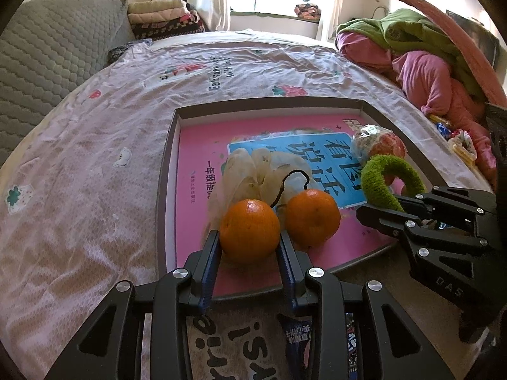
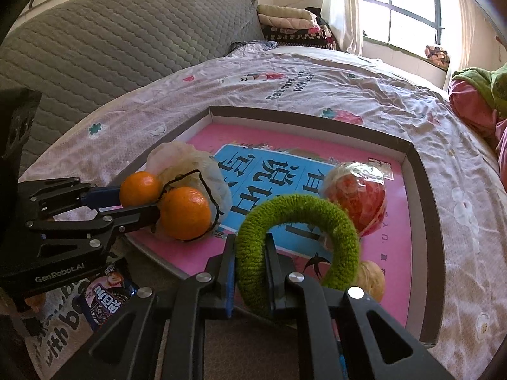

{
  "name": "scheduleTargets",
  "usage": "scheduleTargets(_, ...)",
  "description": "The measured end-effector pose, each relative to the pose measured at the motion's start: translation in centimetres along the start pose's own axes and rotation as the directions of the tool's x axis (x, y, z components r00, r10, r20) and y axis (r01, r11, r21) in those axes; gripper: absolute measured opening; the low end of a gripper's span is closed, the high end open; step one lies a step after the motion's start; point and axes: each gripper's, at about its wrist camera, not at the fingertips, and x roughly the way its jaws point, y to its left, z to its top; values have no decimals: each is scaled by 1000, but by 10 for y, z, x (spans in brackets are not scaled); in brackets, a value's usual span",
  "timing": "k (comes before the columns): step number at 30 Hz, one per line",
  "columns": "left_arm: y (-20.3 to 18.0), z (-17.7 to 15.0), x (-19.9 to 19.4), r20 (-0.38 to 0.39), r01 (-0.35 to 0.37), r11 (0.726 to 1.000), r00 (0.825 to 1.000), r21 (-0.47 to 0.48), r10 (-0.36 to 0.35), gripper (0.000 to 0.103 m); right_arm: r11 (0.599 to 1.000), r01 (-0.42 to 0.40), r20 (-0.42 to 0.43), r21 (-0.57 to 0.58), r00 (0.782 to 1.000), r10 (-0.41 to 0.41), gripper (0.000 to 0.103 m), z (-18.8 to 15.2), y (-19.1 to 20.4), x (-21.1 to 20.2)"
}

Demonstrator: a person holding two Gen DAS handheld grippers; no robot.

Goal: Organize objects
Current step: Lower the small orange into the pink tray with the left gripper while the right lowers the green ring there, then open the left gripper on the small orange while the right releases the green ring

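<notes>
My left gripper (image 1: 249,240) is shut on an orange (image 1: 249,230) held just over the near edge of a shallow grey tray (image 1: 164,171) lined with a pink and blue book. A second orange (image 1: 312,217) sits beside it in the tray, with a pale mesh bag (image 1: 253,171) and black cord behind. My right gripper (image 2: 250,247) is shut on a green fuzzy ring (image 2: 298,237) above the tray. The ring also shows in the left wrist view (image 1: 389,177). A plastic-wrapped red fruit (image 2: 356,194) lies in the tray's right part. A pale round object (image 2: 372,278) sits under the ring.
The tray (image 2: 421,190) lies on a bed with a pink printed sheet (image 1: 79,174). Snack packets (image 2: 106,297) lie near the tray's front edge. Pink and green bedding (image 1: 427,63) is piled at the right. A grey quilted headboard (image 2: 111,38) and folded blankets stand behind.
</notes>
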Motion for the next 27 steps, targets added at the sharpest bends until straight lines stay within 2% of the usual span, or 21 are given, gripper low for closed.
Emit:
scheduleTargets(12, 0, -1, -3, 4, -12, 1000, 1000, 4, 12, 39, 999, -24, -15, 37, 1000, 24, 17, 2, -3, 1)
scheduleTargets(15, 1, -1, -4, 9, -29, 1000, 1000, 7, 29, 45, 999, -27, -16, 43, 999, 28, 20, 2, -4, 0)
scheduleTargets(18, 4, -1, -3, 7, -36, 999, 999, -2, 36, 51, 999, -28, -14, 42, 1000, 28, 28, 2, -3, 0)
scheduleTargets(21, 5, -1, -3, 7, -38, 999, 999, -2, 38, 52, 999, -34, -11, 39, 999, 35, 31, 2, -2, -1)
scheduleTargets(27, 5, -1, -4, 8, -42, 999, 999, 5, 42, 52, 999, -34, -12, 34, 999, 34, 32, 2, -1, -2)
